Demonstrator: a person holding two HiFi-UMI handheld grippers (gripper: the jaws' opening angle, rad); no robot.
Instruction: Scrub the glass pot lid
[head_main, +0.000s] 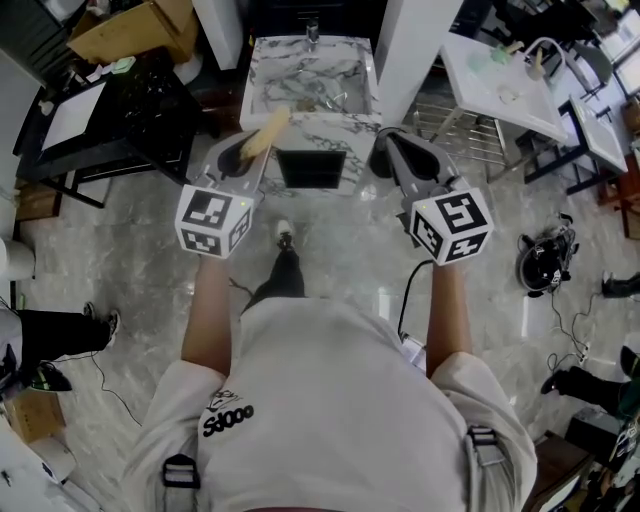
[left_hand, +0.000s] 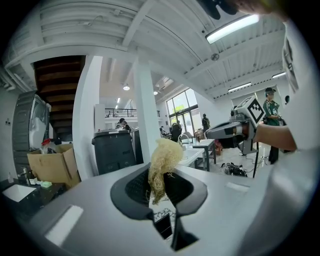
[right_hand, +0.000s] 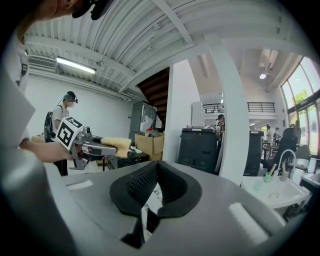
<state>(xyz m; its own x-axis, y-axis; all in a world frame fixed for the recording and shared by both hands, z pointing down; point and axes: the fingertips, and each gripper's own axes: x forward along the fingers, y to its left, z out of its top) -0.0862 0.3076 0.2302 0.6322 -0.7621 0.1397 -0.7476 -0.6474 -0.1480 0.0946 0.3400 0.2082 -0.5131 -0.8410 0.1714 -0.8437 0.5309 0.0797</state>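
Observation:
In the head view my left gripper (head_main: 250, 148) is shut on a pale yellow fibrous scrubber (head_main: 266, 130) that sticks out toward the marble sink (head_main: 258, 75). The left gripper view shows the scrubber (left_hand: 162, 160) clamped between the dark pads and standing up out of the jaws. My right gripper (head_main: 386, 142) is held level beside it, shut with nothing between its pads (right_hand: 142, 185). Both grippers hover in front of the sink's near rim, at about chest height. Something thin lies in the basin (head_main: 322, 95); I cannot tell whether it is the glass lid.
A faucet (head_main: 312, 30) stands at the sink's back. A white basin table (head_main: 500, 85) is at the right, a black table (head_main: 130, 110) and a cardboard box (head_main: 130, 30) at the left. Cables and a black device (head_main: 545, 262) lie on the floor.

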